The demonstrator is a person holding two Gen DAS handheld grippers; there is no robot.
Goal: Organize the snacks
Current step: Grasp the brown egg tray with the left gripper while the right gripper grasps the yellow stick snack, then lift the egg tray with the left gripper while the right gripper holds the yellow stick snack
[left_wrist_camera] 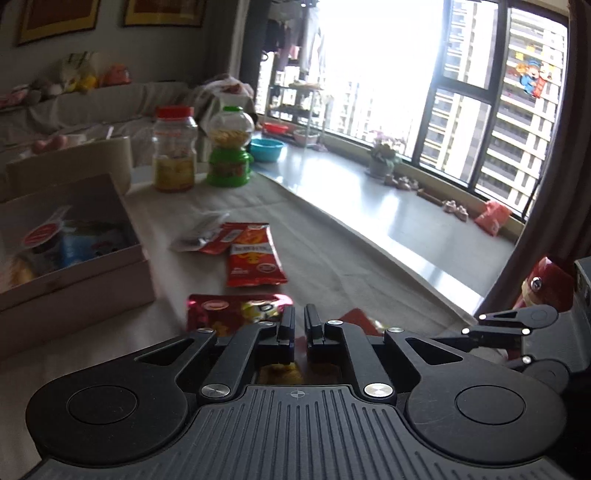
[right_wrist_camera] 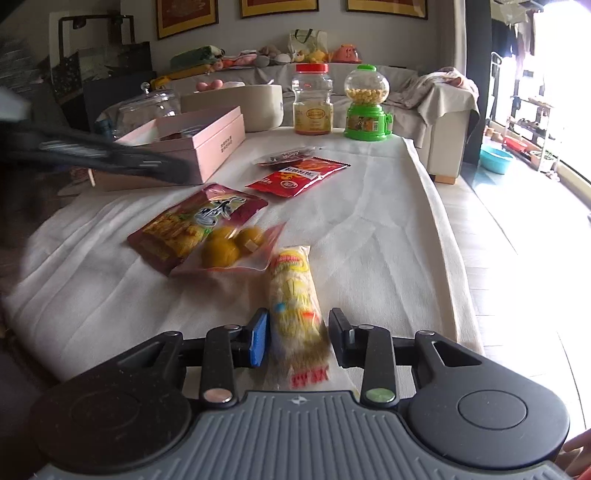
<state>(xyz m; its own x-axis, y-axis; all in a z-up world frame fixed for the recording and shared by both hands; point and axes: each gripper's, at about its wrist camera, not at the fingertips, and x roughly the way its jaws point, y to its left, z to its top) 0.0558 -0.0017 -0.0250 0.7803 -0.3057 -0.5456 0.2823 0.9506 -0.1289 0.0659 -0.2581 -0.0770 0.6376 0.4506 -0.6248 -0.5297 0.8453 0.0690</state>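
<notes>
The left hand-held gripper (left_wrist_camera: 299,325) hides the near edge of the dark red snack pouch (left_wrist_camera: 229,314), the pink box (left_wrist_camera: 74,284) runs off the left edge with blurred contents, and the long yellow packet (right_wrist_camera: 295,295) is smeared, its red lettering unreadable.

Big window (left_wrist_camera: 480,110) was blasting daylight onto a shiny pale floor (left_wrist_camera: 369,206), grey covered sofa (right_wrist_camera: 369,79) sat under framed pictures (right_wrist_camera: 277,7) on the wall.

A cloth-covered worktop (right_wrist_camera: 388,236) carries a pink box (right_wrist_camera: 207,136), scattered snack packets (right_wrist_camera: 295,177) (mostly red), a red-lidded jar (right_wrist_camera: 312,99) and a green candy dispenser (right_wrist_camera: 367,107).
</notes>
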